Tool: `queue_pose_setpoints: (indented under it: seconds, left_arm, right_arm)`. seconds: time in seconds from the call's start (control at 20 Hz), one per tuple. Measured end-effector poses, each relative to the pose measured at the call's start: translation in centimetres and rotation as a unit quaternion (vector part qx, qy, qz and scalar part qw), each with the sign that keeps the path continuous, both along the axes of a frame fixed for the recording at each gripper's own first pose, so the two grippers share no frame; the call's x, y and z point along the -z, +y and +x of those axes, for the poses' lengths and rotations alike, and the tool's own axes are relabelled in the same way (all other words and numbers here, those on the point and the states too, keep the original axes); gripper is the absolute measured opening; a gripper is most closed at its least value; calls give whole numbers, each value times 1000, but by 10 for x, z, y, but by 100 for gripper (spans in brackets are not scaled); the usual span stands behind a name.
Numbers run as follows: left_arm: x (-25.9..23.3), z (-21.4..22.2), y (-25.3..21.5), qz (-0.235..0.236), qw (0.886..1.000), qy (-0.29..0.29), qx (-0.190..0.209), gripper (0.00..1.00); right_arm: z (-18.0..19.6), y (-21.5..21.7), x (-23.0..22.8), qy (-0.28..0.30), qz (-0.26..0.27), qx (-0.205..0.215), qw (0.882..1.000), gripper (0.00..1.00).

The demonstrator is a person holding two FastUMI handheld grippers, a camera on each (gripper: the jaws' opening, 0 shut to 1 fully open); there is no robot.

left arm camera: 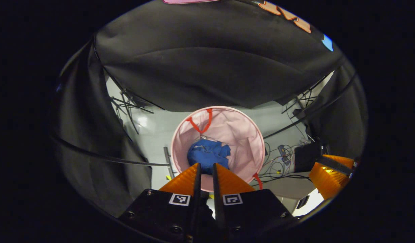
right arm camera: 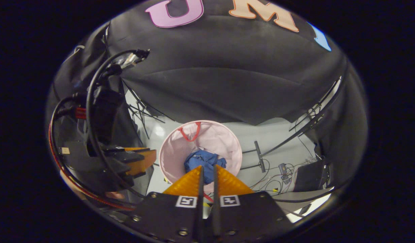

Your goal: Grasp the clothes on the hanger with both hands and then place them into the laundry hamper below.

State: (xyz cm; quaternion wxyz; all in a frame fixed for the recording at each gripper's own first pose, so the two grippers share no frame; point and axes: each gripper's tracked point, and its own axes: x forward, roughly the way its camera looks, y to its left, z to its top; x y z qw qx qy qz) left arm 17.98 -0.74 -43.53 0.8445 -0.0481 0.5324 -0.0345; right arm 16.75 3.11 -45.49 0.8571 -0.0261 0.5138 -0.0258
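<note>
The blue clothes (left arm camera: 208,156) lie in a crumpled heap on the bottom of the pink laundry hamper (left arm camera: 241,131), a little toward its near wall and below the red handle (left arm camera: 201,123) on the far rim. The hamper stands on the pale floor (left arm camera: 153,135), close under the lower edge of the black cloth wall (left arm camera: 200,67).

The left gripper (left arm camera: 206,170) hangs above the hamper's near rim with its fingers drawn almost together, only a thin slit between them and nothing caught in it. The right gripper (right arm camera: 207,173) hangs over the same rim, its fingers likewise nearly pressed together and empty. In the right gripper view the left gripper appears again at the left, trailing black and red cables (right arm camera: 92,111); in the left gripper view the right one's fingers show at the lower right edge.

To the hamper's right, loose wires (left arm camera: 281,158) and a dark box (left arm camera: 307,155) sit on the floor.

Judging by this, the placing step looks finished: the clothes are in the hamper and neither gripper holds them. What remains, if anything, is to lift both grippers clear of the rim without brushing the handle or tipping the soft hamper.
</note>
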Motion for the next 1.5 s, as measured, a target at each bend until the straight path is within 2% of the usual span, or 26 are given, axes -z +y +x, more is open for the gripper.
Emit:
queue_pose_setpoints:
  seconds: [0.1,0.15,0.2,0.3,0.35,0.4,0.55,0.7,0.9,0.95,1.0,1.3,1.45,1.5]
  left_arm:
    - [-9,-6,7,8,1000,-9,11,24]
    - [-11,-7,12,15,1000,-16,16,27]
    - [-11,-9,18,22,999,-15,20,36]
    - [-16,-17,20,16,999,-17,28,56]
    - [-16,-20,20,11,999,-20,34,58]
    - [-17,-23,20,12,999,-23,41,73]
    - [-28,-35,29,25,998,-34,50,100]
    - [-51,-43,31,30,996,-63,50,98]
    - [-76,-68,28,18,996,-84,12,99]
    - [-81,-74,27,19,996,-91,7,99]
    - [-83,-80,26,25,995,-95,8,99]
    - [-111,-135,4,36,992,-121,15,99]
    - [-131,-152,-4,35,989,-147,7,99]
    - [-140,-156,-7,34,987,-157,4,99]
  right_arm:
    - [-4,5,0,8,0,1,1000,56]
    - [0,3,3,6,-4,4,1000,78]
    - [-4,4,-3,4,-5,12,1000,100]
    - [-8,6,-3,1,-6,23,1000,100]
    - [-10,5,-3,0,-11,27,1000,100]
    - [-13,4,-2,0,-14,31,999,100]
    - [-20,9,-8,-4,-9,38,999,100]
    - [-25,10,-24,-25,-14,24,999,100]
    - [-47,13,-56,-50,-1,-2,999,100]
    - [-51,12,-66,-65,1,-6,998,96]
    - [-58,11,-74,-75,2,-9,997,100]
    - [-107,6,-113,-110,14,-15,994,100]
    - [-129,4,-134,-130,15,-20,991,95]
    - [-141,7,-151,-139,15,-21,990,100]
